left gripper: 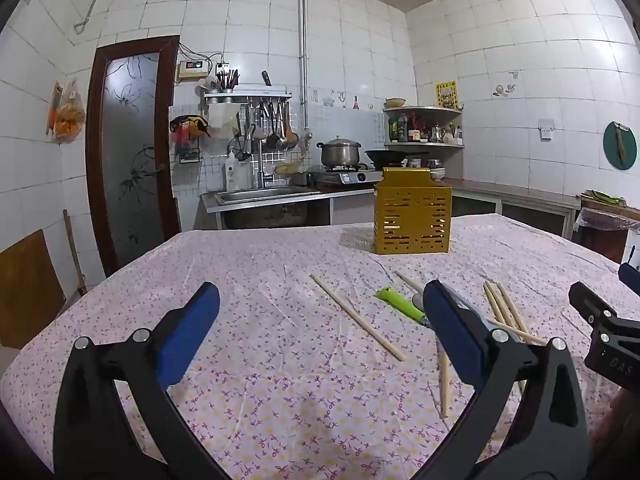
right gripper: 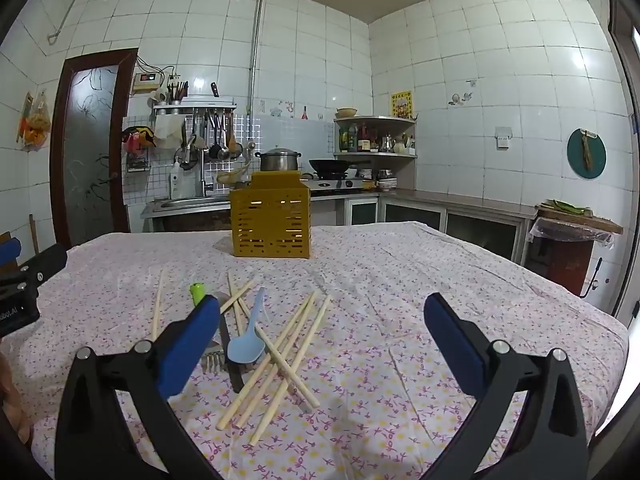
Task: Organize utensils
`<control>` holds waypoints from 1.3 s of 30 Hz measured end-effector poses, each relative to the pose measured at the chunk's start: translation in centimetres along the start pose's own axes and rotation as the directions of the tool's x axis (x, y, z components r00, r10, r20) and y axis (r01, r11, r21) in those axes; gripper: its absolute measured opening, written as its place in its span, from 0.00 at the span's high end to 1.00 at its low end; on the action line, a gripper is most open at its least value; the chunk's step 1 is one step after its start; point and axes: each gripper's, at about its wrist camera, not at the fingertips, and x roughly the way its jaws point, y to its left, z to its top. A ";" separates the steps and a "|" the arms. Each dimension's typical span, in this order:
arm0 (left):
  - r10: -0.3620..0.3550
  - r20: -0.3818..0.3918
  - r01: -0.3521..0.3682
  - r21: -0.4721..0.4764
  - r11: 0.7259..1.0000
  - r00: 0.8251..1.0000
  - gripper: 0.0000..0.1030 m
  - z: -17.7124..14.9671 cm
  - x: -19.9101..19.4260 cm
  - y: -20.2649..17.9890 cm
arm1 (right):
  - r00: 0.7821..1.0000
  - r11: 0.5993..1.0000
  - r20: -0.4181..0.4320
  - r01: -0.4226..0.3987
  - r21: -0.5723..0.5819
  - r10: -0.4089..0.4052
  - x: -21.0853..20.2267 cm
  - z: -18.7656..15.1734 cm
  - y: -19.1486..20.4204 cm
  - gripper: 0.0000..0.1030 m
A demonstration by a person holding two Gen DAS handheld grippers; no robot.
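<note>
A yellow slotted utensil holder (left gripper: 412, 216) (right gripper: 271, 222) stands upright at the far middle of the table. Several wooden chopsticks (right gripper: 280, 354) lie crossed on the cloth, with a light blue spoon (right gripper: 246, 346), a fork (right gripper: 213, 358), a dark knife (right gripper: 232, 364) and a green-handled utensil (right gripper: 197, 293) (left gripper: 402, 302) beside them. One chopstick (left gripper: 356, 316) lies apart. My left gripper (left gripper: 320, 320) is open and empty above the cloth, left of the pile. My right gripper (right gripper: 322, 328) is open and empty, its left finger over the pile's left edge.
The table carries a pink flowered cloth (left gripper: 280, 400) (right gripper: 400, 320). Behind it are a sink counter (left gripper: 260, 196), a stove with a pot (left gripper: 339, 154) and wok, and a corner shelf (right gripper: 374, 136). A door (left gripper: 128, 152) is at the left.
</note>
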 end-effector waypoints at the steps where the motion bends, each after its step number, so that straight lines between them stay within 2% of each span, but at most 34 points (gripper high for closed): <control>1: 0.001 -0.002 -0.001 -0.003 1.000 1.000 0.04 0.0 0.0 0.0 | 1.000 1.000 0.002 0.001 0.000 -0.001 0.0 0.0 0.0 0.03; 9: -0.001 -0.033 0.000 -0.010 1.000 0.999 0.04 0.4 0.8 0.0 | 1.000 1.000 -0.005 0.006 0.012 -0.006 -0.3 0.5 -0.9 0.03; 39: -0.011 -0.036 0.011 -0.008 1.000 0.999 0.04 0.1 1.0 0.3 | 1.000 1.000 0.020 0.022 -0.016 -0.022 -0.8 1.0 -0.1 0.03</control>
